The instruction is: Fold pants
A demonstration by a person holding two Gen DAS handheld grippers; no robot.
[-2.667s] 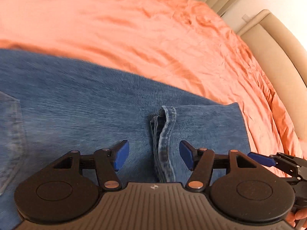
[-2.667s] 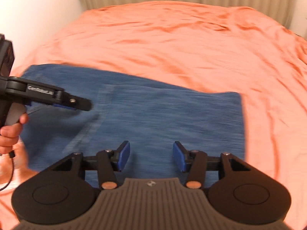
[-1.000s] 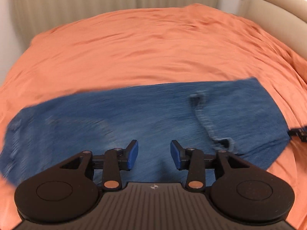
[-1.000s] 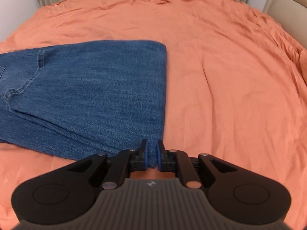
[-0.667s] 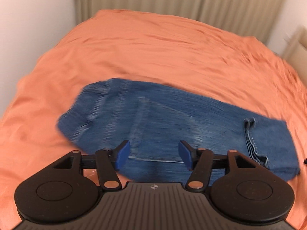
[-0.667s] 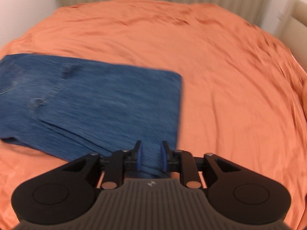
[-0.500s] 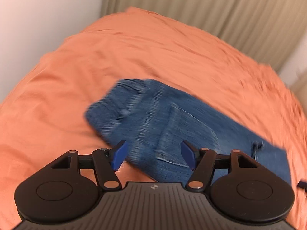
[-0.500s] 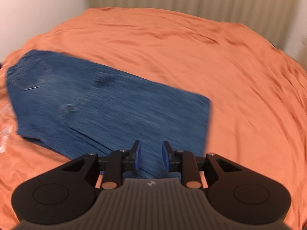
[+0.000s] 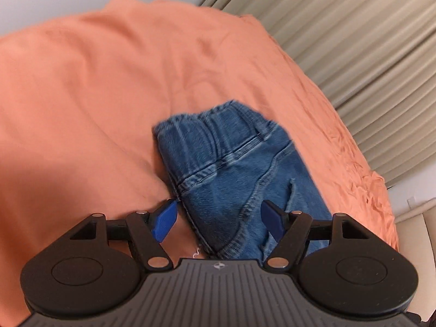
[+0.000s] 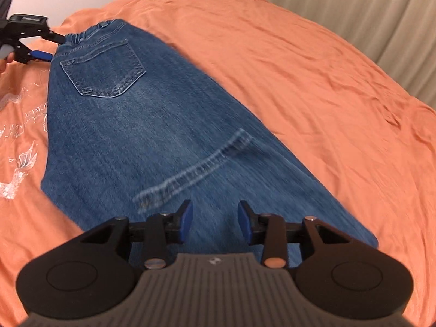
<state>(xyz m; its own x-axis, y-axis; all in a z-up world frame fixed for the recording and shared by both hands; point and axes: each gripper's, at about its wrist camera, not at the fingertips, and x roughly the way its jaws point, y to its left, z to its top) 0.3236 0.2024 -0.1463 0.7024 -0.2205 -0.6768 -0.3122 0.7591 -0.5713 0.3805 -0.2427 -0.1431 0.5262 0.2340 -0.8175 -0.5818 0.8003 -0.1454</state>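
One pair of jeans (image 10: 169, 136) lies flat on an orange bedspread (image 10: 313, 68), folded lengthwise, waistband at the far left and a hem (image 10: 196, 169) lying across the near part; one back pocket (image 10: 105, 66) faces up; the bedspread covers the whole bed, with a white wall and beige pleated curtains (image 9: 354, 41) behind; the right view alone shows the full length, the hem, and white printed lettering (image 10: 19, 136) on the orange cloth beside the jeans; the left view alone shows the waistband (image 9: 215, 133) close up and a beige headboard (image 9: 414, 218) at the right edge; two grippers: the left gripper (image 9: 218, 219) hovers at the waistband end, fingers spread wide, holding nothing; the right gripper (image 10: 215, 222) hangs over the leg end, fingers apart, empty.
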